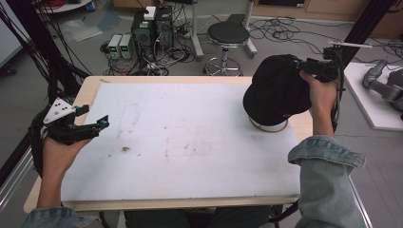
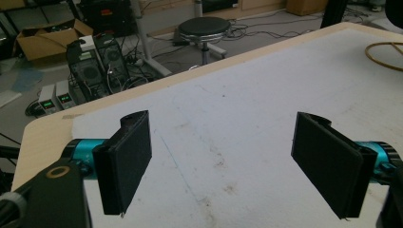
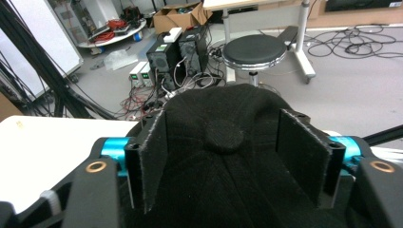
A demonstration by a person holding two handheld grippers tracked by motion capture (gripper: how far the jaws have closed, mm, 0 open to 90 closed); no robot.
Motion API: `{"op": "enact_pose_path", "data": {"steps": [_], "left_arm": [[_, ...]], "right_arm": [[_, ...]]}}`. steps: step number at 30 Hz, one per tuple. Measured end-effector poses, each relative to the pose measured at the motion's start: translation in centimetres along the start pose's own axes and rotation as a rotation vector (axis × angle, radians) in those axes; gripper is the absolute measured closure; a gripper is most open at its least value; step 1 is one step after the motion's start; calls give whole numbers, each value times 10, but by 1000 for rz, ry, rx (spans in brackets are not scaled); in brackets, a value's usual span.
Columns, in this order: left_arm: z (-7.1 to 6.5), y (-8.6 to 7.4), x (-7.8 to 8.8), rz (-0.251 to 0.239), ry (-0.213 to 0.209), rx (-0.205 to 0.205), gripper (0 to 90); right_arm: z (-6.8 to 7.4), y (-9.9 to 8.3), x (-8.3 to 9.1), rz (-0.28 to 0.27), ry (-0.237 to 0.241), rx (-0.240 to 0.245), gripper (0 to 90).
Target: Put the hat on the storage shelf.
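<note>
White padding covers the pale wooden table [image 1: 90, 88], and the work sits at its far right corner. A black fabric baseball cap [image 1: 275, 92] with a round top button [image 3: 223, 135] perches there, raised above a tan ring [image 1: 269, 127] that lies flat on the padding beneath it; what props the cap up is hidden. The right gripper [image 1: 304, 66] stands at the cap's far right side, the nearer of the 2 tools by a wide margin. In the right gripper view its 2 black jaws straddle the crown, 1 on each side of the button, parted fairly wide; the pads look close to the fabric, not pinching it, so the cap seems released, not gripped. Any next move means drawing back clear of the crown. The left gripper [image 1: 92, 126] hovers at the table's left edge, well apart from the cap, jaws wide open and empty.
</note>
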State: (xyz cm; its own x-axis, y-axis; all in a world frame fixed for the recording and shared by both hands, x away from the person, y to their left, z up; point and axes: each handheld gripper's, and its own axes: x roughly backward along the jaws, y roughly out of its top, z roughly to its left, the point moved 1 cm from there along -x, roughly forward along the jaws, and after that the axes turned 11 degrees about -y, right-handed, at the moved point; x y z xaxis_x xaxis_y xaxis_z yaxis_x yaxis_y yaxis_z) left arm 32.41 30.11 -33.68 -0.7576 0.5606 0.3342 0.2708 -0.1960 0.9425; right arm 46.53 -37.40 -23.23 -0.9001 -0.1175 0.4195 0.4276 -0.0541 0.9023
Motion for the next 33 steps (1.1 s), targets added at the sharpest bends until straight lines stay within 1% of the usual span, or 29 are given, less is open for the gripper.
{"op": "enact_pose_path", "data": {"steps": [4, 7, 12, 15, 17, 19, 20, 22, 23, 25, 26, 29, 31, 33], "left_arm": [[0, 0, -1, 4, -1, -1, 215], [-1, 0, -2, 2, -3, 0, 215], [0, 0, -2, 3, -3, 2, 215], [0, 0, -3, 5, -5, -1, 215], [-1, 0, -3, 4, -5, 1, 215], [-1, -1, -4, 7, -5, 0, 215], [-1, -1, -4, 9, -6, -1, 215], [-1, -1, -5, 8, -8, 1, 215], [-2, -1, -5, 8, -8, 1, 215], [-1, -1, -5, 7, -8, 1, 215], [-1, -1, -5, 6, -9, 1, 215], [-1, -1, -5, 7, -9, 0, 215], [-2, -1, -6, 11, -12, -2, 215], [-2, -1, -6, 11, -13, -2, 215]], "right_arm": [[0, 1, 10, -17, 4, 12, 312], [2, 0, 19, -26, 21, 25, 304], [7, -7, 33, -55, 41, 42, 294], [8, -15, 40, -53, 62, 54, 281], [9, -20, 45, -45, 68, 58, 273], [11, -25, 50, -50, 83, 64, 272], [12, -28, 53, -56, 84, 74, 268], [15, -34, 60, -53, 87, 91, 256], [17, -37, 63, -58, 89, 104, 253], [21, -44, 70, -65, 100, 111, 242], [23, -47, 73, -74, 101, 123, 235], [28, -58, 81, -83, 114, 133, 222], [31, -66, 85, -86, 120, 148, 216], [33, -73, 90, -90, 128, 150, 208]]}}
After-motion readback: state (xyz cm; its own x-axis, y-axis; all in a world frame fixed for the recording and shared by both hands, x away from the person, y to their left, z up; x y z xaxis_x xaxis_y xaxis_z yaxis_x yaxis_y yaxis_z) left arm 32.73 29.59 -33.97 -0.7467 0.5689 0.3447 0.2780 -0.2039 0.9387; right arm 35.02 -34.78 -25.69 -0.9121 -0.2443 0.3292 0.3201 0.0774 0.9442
